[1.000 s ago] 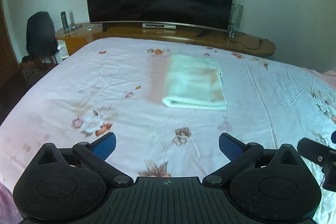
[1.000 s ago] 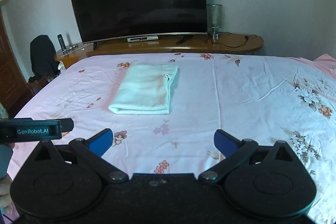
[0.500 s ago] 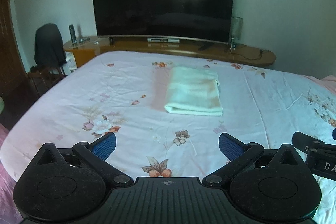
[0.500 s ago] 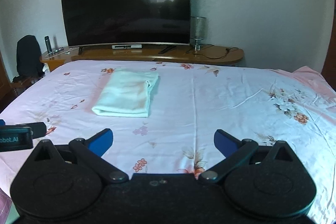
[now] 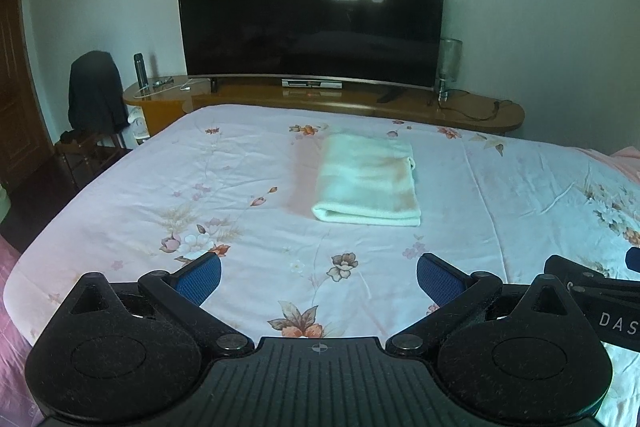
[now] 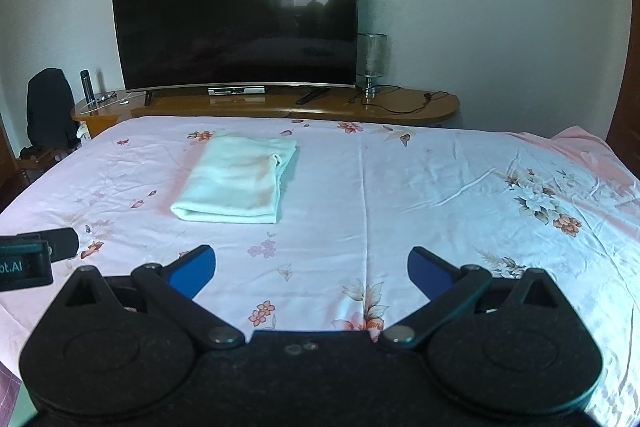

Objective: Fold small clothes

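Left tongs (image 5: 318, 277) and right tongs (image 6: 311, 266) held apart, empty. Folded cloth (image 5: 367, 187) lies ahead on bed (image 5: 240, 187), well apart. Judged light, soft, limp; best gripped at corners.

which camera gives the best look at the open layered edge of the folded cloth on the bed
The right wrist view: the folded cloth shows its layered right edge angled toward the camera, with the far corner's layers separated. The left wrist view shows the cloth more squarely, so that edge is mostly foreshortened.

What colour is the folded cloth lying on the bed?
Pale mint green, plain; the folded cloth shows best in the right wrist view.
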The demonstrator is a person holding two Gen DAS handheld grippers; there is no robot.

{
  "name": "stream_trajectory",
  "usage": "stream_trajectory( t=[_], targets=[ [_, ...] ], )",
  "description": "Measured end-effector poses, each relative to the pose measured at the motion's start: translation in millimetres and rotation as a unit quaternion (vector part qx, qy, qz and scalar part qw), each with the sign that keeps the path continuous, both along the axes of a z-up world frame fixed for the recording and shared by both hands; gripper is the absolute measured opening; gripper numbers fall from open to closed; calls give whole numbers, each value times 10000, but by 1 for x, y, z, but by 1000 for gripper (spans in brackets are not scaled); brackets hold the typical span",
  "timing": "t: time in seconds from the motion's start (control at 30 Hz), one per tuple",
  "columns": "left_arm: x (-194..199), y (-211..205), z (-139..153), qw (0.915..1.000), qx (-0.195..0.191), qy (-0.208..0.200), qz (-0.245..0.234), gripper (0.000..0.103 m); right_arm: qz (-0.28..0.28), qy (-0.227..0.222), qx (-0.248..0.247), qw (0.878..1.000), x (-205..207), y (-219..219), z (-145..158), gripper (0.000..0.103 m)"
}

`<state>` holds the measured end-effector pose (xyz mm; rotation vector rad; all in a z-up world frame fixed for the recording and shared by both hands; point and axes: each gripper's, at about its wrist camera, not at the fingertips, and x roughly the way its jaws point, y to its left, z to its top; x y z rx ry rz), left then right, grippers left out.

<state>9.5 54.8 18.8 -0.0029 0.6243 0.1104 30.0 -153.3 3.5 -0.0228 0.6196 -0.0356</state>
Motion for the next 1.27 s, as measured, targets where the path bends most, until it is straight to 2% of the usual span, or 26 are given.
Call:
stream_trajectory(
  t=[0.7,0.97,1.13,1.27],
  targets=[
    [3,-10,2,10000,28,-22,-32,103,-15,-31,66,10000,4,-3,0,103],
    [12,-10,-6,9999,-53,120,-59,103,-10,27,73,10000,8,-7,-3,103],
    [18,-12,-11,9997,2,42,-227,103,-30,95,47,9999,15,-7,-8,103],
    [25,-13,-14,9994,-117,48,-326,103,-65,103,60,9999,20,-9,-10,103]
  ],
)
